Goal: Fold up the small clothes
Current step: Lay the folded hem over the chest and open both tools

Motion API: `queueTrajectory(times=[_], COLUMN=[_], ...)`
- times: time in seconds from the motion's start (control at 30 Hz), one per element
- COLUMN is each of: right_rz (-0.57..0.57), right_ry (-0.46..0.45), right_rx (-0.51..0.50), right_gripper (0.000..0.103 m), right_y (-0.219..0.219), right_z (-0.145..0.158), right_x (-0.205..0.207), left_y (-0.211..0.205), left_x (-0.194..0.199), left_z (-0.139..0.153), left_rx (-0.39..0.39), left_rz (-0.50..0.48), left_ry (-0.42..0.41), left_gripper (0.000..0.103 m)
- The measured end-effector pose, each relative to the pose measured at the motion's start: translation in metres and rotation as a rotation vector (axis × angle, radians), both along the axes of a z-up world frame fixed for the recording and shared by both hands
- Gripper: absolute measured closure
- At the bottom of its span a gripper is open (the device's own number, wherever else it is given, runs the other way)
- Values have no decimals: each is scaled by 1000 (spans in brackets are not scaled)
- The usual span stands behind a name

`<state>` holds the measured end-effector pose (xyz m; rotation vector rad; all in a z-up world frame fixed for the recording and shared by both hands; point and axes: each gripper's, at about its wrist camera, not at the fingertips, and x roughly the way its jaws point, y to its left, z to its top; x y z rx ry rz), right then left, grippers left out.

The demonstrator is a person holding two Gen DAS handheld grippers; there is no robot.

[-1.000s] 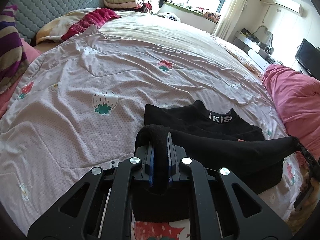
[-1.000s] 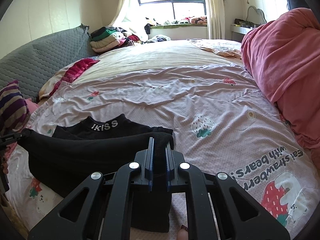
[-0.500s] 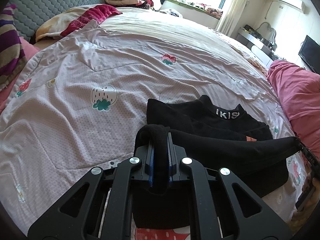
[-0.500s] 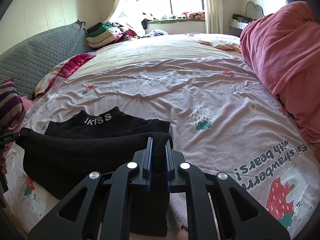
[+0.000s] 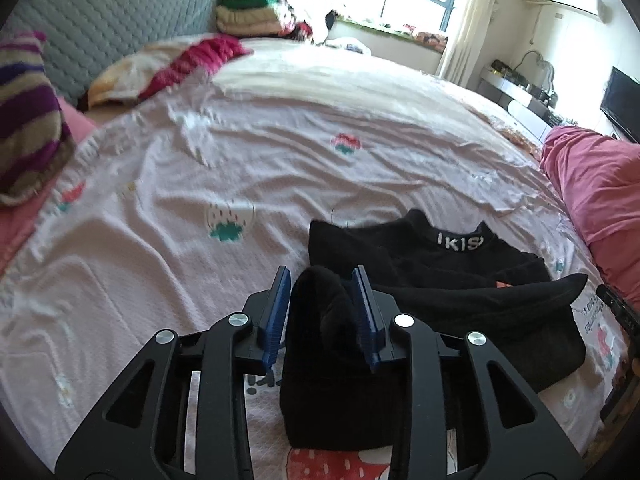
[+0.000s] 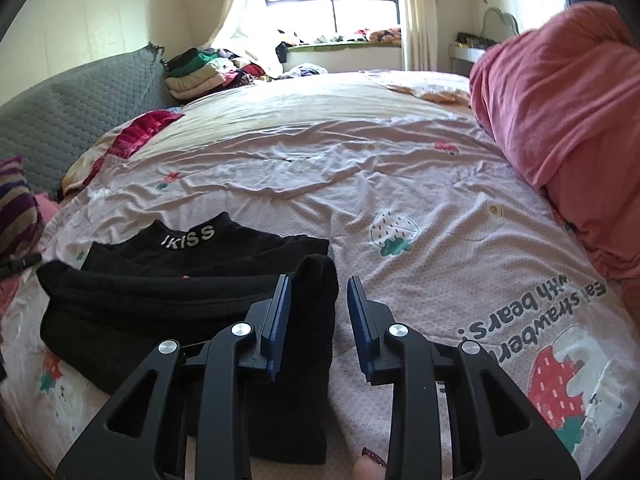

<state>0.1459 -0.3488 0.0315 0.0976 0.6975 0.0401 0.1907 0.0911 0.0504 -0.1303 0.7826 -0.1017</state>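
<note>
A black top point(image 5: 440, 264) with a white-lettered collar point(image 5: 458, 242) lies on the pale strawberry quilt point(image 5: 240, 160), its lower half folded up over itself. My left gripper point(image 5: 321, 276) sits at the fold's left corner and its jaws are opening. The bunched black cloth still stands between them, leaning on the right pad and clear of the left pad. In the right wrist view the same top point(image 6: 180, 280) shows. My right gripper point(image 6: 319, 284) is at the fold's right corner, jaws opening, the cloth corner resting by the left pad with a gap to the right pad.
A pink blanket heap point(image 6: 560, 100) bounds the bed's right side. A striped cushion point(image 5: 24, 120), a red cloth point(image 5: 200, 56), folded clothes point(image 6: 196, 72) and a grey headboard point(image 5: 112, 16) lie at the left and far end. A person's fingertip point(image 6: 370, 464) shows below the right gripper.
Both grippers were pinched tight on the black fold; now their jaws have spread apart and the cloth sits loose between them. The fold has settled lower onto the rest of the top.
</note>
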Motion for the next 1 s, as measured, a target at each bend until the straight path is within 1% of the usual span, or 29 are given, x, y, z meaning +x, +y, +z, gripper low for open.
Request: queueTrajectory(times=[0.03, 0.07, 0.1, 0.13, 0.2, 0.27, 0.3, 0.4, 0.43, 0.5, 0.6, 0.73, 0.8, 0.93, 1.0], right_rz=[24, 61, 89, 120, 174, 207, 214, 212, 209, 200, 195, 190, 188, 183, 168], right_ry=[0, 5, 12, 20, 37, 62, 86, 137, 160, 191, 209, 203, 206, 192, 183], right_rx=[-3, -9, -15, -23, -31, -53, -80, -118, -128, -148, -140, -117, -108, -118, -122], right_gripper=[75, 78, 80, 85, 86, 85, 85, 85, 85, 85, 86, 86, 86, 87, 87], right_y=[4, 11, 17, 24, 36, 46, 51, 54, 54, 53, 48, 46, 45, 45, 41], right_z=[0, 0, -1, -2, -6, -12, -18, -35, -41, -50, -60, -60, -61, -58, -57], right_x=[-2, -4, -6, -8, -11, -12, -11, -2, 3, 13, 27, 46, 54, 70, 79], left_y=[-2, -6, -10, -16, -29, -44, -51, -61, -63, -67, -72, -68, -64, -55, -44], left_x=[-4, -10, -14, -17, -21, -24, -24, -18, -16, -10, 6, 29, 40, 54, 61], left_z=[4, 7, 7, 6, -3, -21, -33, -61, -65, -66, -66, -75, -77, -69, -61], left_rx=[5, 5, 4, 4, 9, 30, 49, 103, 119, 157, 193, 190, 165, 123, 75], left_rz=[-9, -28, -50, -71, -132, -185, -202, -207, -206, -203, -194, -171, -161, -141, -114], left_ry=[-11, -19, -23, -16, 19, 78, 111, 180, 187, 170, 142, 150, 151, 126, 110], left_gripper=[79, 88, 101, 103, 103, 103, 103, 103, 103, 103, 103, 103, 102, 102, 102])
